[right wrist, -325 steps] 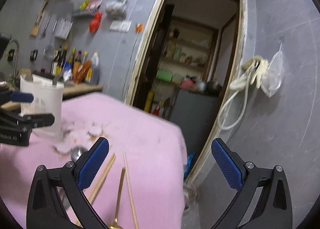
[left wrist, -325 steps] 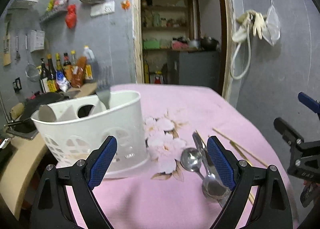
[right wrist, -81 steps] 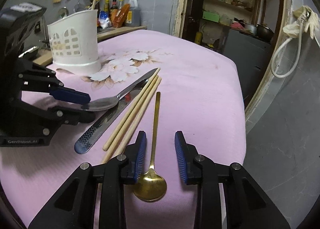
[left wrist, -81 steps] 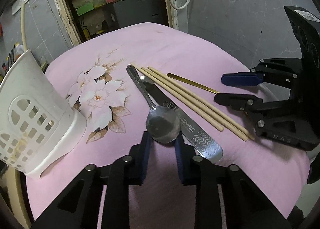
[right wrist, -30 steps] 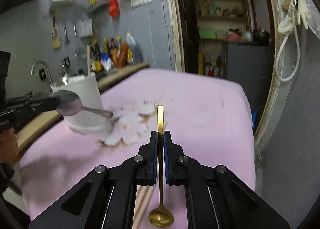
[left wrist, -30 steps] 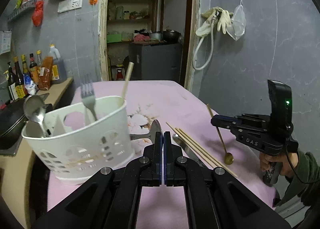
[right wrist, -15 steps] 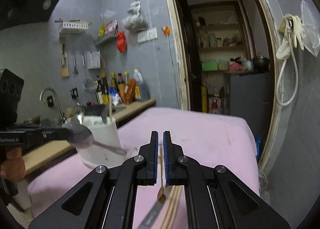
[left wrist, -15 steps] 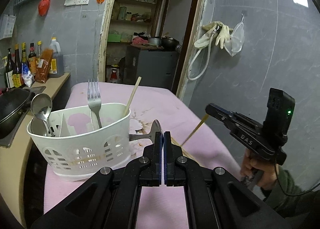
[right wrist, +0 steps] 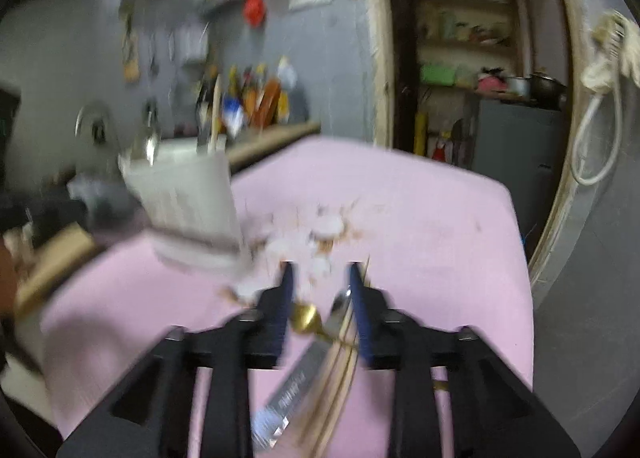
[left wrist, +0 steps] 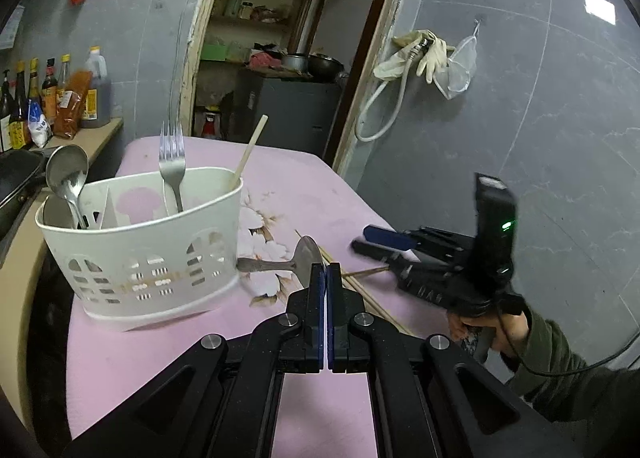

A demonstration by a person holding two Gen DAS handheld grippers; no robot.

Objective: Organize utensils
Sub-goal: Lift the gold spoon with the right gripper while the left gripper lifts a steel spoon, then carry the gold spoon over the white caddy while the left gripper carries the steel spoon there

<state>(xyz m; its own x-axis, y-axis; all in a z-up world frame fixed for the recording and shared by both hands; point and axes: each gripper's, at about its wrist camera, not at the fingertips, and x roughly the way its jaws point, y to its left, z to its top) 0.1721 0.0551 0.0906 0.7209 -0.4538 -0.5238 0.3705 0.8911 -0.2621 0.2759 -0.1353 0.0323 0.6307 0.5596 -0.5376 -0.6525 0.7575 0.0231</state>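
Left wrist view: left gripper (left wrist: 323,274) clamped on steel spoon (left wrist: 280,263), handle lying crosswise toward white caddy (left wrist: 140,242) just beside; right gripper (right wrist: 320,290) just opened over dropped gold spoon (right wrist: 306,318).

In my left view the utensil caddy (left wrist: 140,242) stands at centre left on the table (left wrist: 304,186). A fork (left wrist: 172,162), a spoon (left wrist: 68,178) and a chopstick (left wrist: 250,152) stand in it. Right of it, a second spoon (left wrist: 288,262) lies crosswise above my left gripper (left wrist: 323,278). More chopsticks (left wrist: 360,290) lie at centre right, before my right gripper (left wrist: 380,244).
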